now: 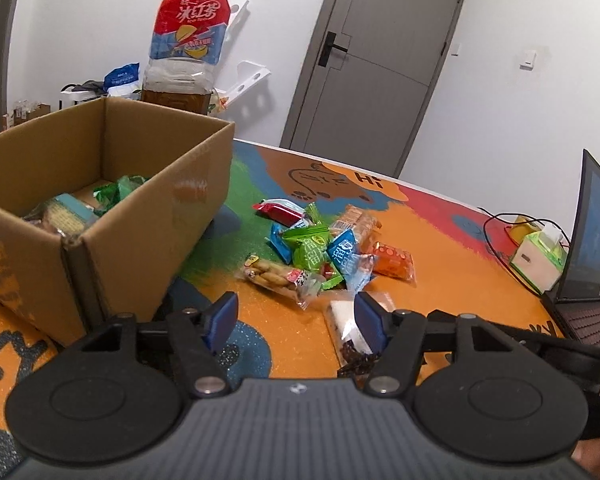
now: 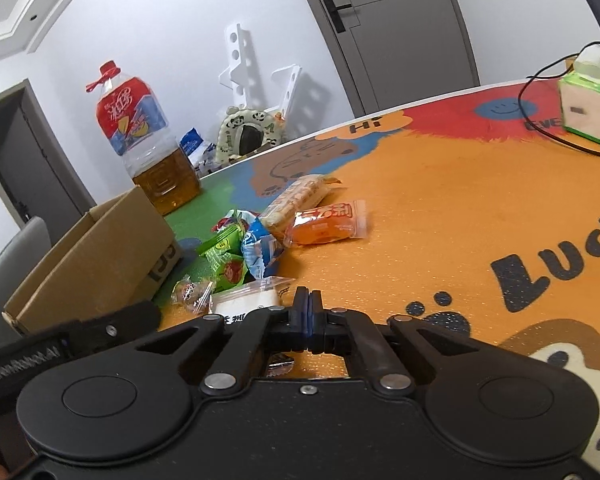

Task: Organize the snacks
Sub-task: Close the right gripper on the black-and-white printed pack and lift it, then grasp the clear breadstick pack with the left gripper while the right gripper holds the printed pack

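- Now your left gripper (image 1: 296, 320) has its jaws spread wide, holding nothing, above the mat (image 1: 440, 280) near the cardboard box (image 1: 140, 216).
- Your right gripper (image 2: 310, 312) is closed, pads together, empty.
- Loose snacks (image 1: 320, 248) lie just right of the box; a white packet (image 1: 346, 324) sits nearest your left fingers.

The cardboard box (image 1: 112, 216) hides most of its snacks behind the near wall and runs off the left edge. Left tongs (image 1: 296, 320) cover part of the white packet (image 1: 346, 330). The laptop (image 1: 592, 248) is cut off at right. Packet print is too small to read.
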Demonstrator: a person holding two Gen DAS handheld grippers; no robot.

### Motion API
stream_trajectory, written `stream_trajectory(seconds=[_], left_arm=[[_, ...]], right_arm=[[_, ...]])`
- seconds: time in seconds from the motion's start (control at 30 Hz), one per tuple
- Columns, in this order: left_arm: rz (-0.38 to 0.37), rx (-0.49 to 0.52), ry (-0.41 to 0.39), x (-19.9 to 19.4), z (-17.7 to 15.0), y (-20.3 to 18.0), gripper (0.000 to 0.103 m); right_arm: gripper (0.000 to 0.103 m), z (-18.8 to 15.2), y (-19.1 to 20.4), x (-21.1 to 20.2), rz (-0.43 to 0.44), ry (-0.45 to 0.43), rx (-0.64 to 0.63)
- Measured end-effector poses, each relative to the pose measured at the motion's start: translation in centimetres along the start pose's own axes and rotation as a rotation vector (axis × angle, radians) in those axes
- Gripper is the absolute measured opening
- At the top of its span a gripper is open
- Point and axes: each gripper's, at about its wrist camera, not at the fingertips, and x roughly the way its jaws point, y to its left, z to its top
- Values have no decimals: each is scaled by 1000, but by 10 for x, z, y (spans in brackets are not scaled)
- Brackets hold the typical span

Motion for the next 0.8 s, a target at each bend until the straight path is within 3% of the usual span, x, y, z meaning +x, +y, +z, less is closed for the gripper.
stream_trajectory(seconds=[0.1, 0.17, 0.47, 0.63, 0.7, 0.8], left_arm=[[16, -28, -13, -4, -2, 4, 59], [22, -47, -11, -5, -3, 7, 51], [57, -136, -20, -10, -6, 20, 46], [66, -169, -21, -9, -5, 22, 46], [75, -161, -23, -8, -5, 19, 48], [74, -141, -24, -5, -7, 13, 50]], right_arm=[[14, 2, 4, -1, 28, 3, -4], [35, 2, 11, 0, 38, 7, -18], [66, -6, 39, 16, 37, 68, -107], [67, -12, 44, 25, 18, 100, -164], [56, -14, 47, 24, 5, 89, -202], [49, -11, 40, 22, 21, 86, -171]])
